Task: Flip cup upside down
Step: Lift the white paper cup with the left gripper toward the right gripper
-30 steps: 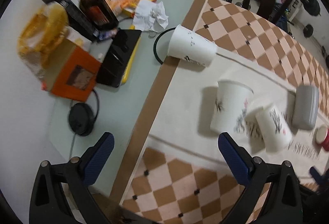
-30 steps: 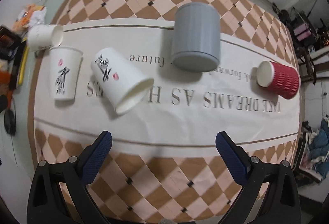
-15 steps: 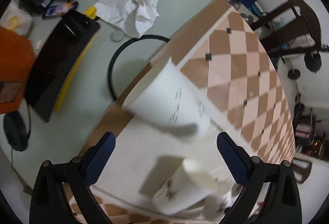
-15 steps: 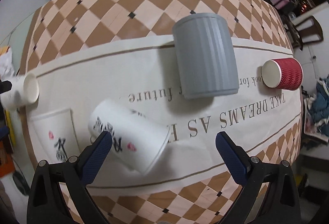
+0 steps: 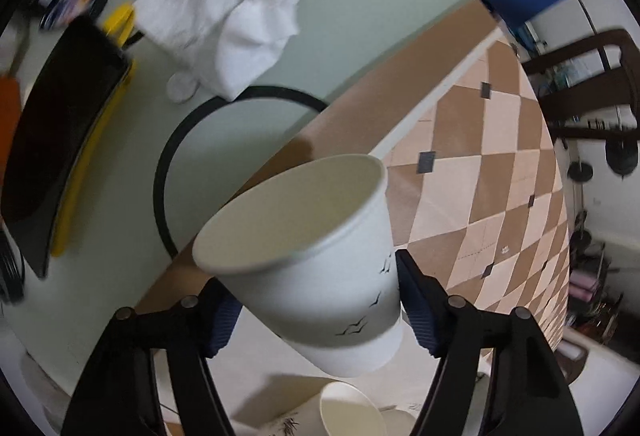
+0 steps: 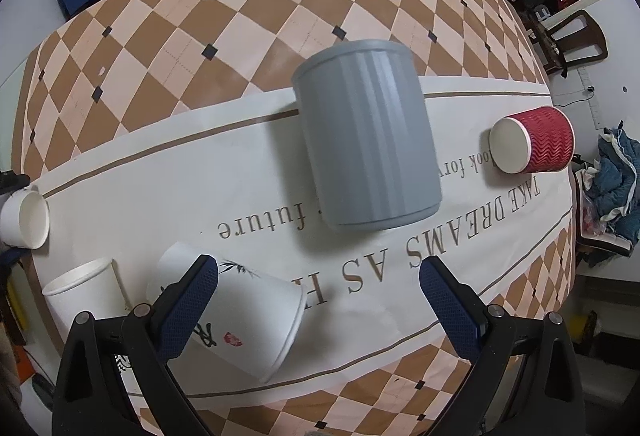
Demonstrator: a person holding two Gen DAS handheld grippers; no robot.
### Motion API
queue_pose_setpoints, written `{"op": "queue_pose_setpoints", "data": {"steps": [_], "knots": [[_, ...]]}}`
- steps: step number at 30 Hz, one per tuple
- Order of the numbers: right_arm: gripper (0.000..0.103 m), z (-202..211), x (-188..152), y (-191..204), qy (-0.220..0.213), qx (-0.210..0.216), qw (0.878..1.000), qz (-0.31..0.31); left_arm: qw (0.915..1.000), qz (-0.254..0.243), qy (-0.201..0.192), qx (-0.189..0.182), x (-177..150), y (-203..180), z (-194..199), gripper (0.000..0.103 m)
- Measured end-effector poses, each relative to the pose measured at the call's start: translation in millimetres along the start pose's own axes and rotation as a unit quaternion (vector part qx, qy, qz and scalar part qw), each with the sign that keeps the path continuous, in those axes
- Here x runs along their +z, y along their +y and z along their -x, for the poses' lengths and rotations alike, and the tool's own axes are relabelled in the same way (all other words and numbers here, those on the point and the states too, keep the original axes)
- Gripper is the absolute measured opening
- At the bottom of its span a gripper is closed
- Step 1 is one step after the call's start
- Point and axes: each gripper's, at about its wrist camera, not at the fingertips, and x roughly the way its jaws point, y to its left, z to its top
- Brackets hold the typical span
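My left gripper (image 5: pixel 316 310) is shut on a white paper cup with small bird marks (image 5: pixel 320 268). It holds the cup off the table, tilted, mouth facing up and away; the same cup shows at the left edge of the right wrist view (image 6: pixel 24 220). My right gripper (image 6: pixel 318 306) is open and empty above the table runner. A white printed cup (image 6: pixel 244 316) lies on its side just under its left finger. Another white cup (image 6: pixel 80 292) stands left of it. A grey ribbed cup (image 6: pixel 368 140) and a red cup (image 6: pixel 532 144) lie on their sides farther off.
A crumpled white tissue (image 5: pixel 236 4), a black cable loop (image 5: pixel 172 156), a black case on something yellow (image 5: pixel 60 116) lie on the green tabletop. Two more cup mouths (image 5: pixel 348 412) show below the held cup. The checkered cloth (image 6: pixel 240 16) covers the table; chairs stand beyond.
My left gripper has closed on the bird-marked cup and lifted it from lying on its side. My right gripper has moved forward toward the grey cup.
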Motion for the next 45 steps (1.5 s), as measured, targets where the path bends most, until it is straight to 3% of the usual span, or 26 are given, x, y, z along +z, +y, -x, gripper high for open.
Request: {"op": "queue_pose_setpoints", "data": {"steps": [4,7,14,20,23,27,30,35,37,40,45], "knots": [[0.102,5.3,-0.7,-6.0,-0.007,0.004,1.000,0.000,0.9973,-0.057,-0.034,0.030,-8.0,-6.9,15.2,0.067],[0.102,10.3,-2.6,-10.7,-0.014,0.005,1.000,0.006,0.9898,-0.112,-0.065,0.061,-17.3,-14.8,29.6,0.067],[0.102,23.5,-16.3,-28.7,-0.026,0.028,0.999,0.026,0.9568,-0.240,-0.124,0.108,-68.7,-26.4,74.1,0.067],[0.102,31.1,-47.2,-61.7,-0.041,0.042,0.996,0.073,0.9278,-0.323,-0.145,0.118,-158.2,-35.7,99.3,0.067],[0.102,28.4,-67.9,-82.0,-0.040,0.048,0.993,0.104,0.9170,-0.354,-0.137,0.123,-211.8,-41.4,96.2,0.067],[0.102,16.8,-96.2,-117.7,-0.037,0.041,0.990,0.133,0.9128,-0.375,-0.107,0.121,-273.2,-48.0,75.7,0.067],[0.102,1.2,-112.9,-154.1,-0.026,0.032,0.990,0.133,0.9095,-0.390,-0.079,0.120,-324.6,-57.9,52.9,0.067],[0.102,-33.6,-135.0,-219.4,0.007,0.014,0.993,0.115,0.8939,-0.431,-0.034,0.119,-400.8,-79.0,1.7,0.067],[0.102,-45.7,-141.6,-240.0,0.018,0.005,0.994,0.109,0.8904,-0.439,-0.011,0.120,-418.9,-85.4,-20.9,0.067],[0.102,-58.9,-147.4,-263.5,0.030,-0.006,0.995,0.097,0.8786,-0.459,0.011,0.130,-434.8,-93.0,-49.5,0.067],[0.102,-70.2,-144.4,-282.2,0.039,-0.015,0.996,0.077,0.8656,-0.479,0.042,0.139,-434.7,-100.1,-76.3,0.067]]}}
